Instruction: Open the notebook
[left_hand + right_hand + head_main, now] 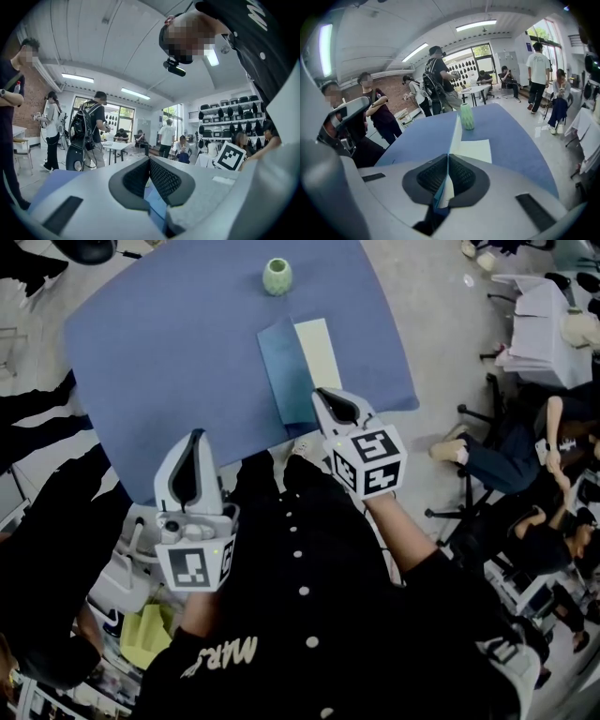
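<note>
- the notebook (302, 367) lies on the blue table (169, 352), towards its near right side, with one short end at the near edge.
- its blue cover (281, 376) is lifted off the cream page (319, 352), which lies flat and bare to the right of the cover.
- the right gripper (324, 397) is at the near end of the notebook, pointing down and away from the person, its fingers clenched on the cover's near edge.
- in the right gripper view the two dark pads (461, 176) are pressed together on a thin blue sheet with a pale underside. the cover runs edge-on from them towards the far end of the table.
- whether a page is pinched along with the cover cannot be told.
- the left gripper (195, 437) is off the table's near edge, well to the left of the notebook, and points roughly level.
- in the left gripper view its pads meet at the tip with nothing between them, so it is clenched and empty.
- a small green vase (277, 277) stands upright near the far edge of the table, beyond the notebook and apart from it.
- the marker cube (367, 460) of the right gripper faces the head camera just behind its jaws.
- several people stand and sit in the room beyond the table, one of them wearing a backpack (82, 133).
</note>
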Demonstrator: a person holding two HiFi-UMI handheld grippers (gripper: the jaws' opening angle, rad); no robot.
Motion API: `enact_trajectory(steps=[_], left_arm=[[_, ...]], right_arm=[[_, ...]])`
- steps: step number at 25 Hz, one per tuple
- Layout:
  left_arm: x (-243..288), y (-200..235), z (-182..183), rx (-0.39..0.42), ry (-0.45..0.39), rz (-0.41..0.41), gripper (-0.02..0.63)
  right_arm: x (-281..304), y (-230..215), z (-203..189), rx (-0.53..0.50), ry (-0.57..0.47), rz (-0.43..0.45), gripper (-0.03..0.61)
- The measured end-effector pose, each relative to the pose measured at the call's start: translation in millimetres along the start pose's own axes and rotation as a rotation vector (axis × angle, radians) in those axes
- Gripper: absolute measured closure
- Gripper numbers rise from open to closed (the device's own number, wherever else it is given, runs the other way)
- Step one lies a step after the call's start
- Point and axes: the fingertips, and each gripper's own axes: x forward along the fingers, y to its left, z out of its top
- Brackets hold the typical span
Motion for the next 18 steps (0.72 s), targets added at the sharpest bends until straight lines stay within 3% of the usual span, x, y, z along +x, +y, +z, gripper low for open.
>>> enact_trajectory(steps=[9, 18], left_arm=[[-27.3, 26.9, 0.1, 0.001, 0.002, 0.064, 0.609], [-52.6, 60.7, -13.3, 0.003, 0.026, 0.137, 0.611]], right_arm=[[16.0, 82.6, 17.4, -0.080, -0.031, 0.095, 0.552], [64.1, 151.2, -0.9, -0.133, 0.001, 0.151, 0.531]])
